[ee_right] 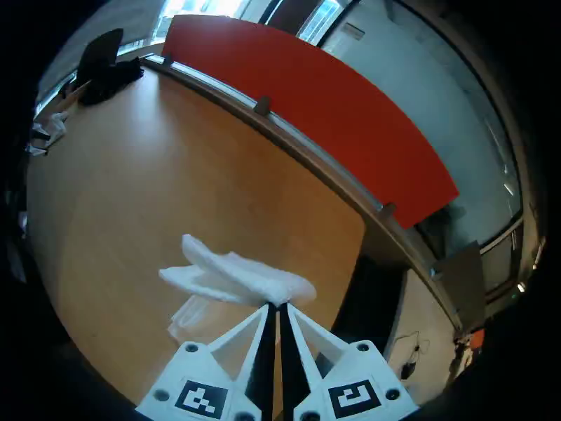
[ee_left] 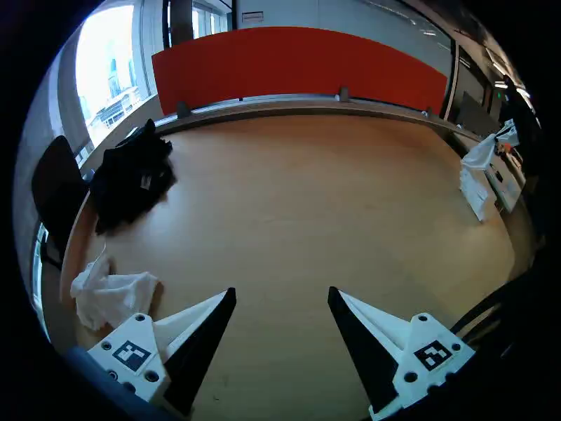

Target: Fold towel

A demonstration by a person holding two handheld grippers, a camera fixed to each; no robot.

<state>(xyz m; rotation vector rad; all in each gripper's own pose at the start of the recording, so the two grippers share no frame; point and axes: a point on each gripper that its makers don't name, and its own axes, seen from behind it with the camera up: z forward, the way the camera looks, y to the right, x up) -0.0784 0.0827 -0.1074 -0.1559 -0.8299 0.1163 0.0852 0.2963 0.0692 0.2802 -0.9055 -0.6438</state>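
My right gripper (ee_right: 278,307) is shut on the edge of a white towel (ee_right: 235,277), which hangs bunched just above the wooden table (ee_right: 161,175) near its right end. Under it lies more white folded cloth (ee_right: 188,313). From the left gripper view the same held towel (ee_left: 481,152) is at the far right, over the white cloth (ee_left: 477,194). My left gripper (ee_left: 280,298) stands open over bare table (ee_left: 294,210), nothing between its fingers. A second, crumpled white towel (ee_left: 109,295) lies just left of the left finger.
A black garment (ee_left: 130,175) is heaped at the table's left end, beside a dark chair (ee_left: 52,182). A red divider panel (ee_left: 301,63) runs along the table's far edge. The table ends close to my right gripper, with floor (ee_right: 421,316) beyond.
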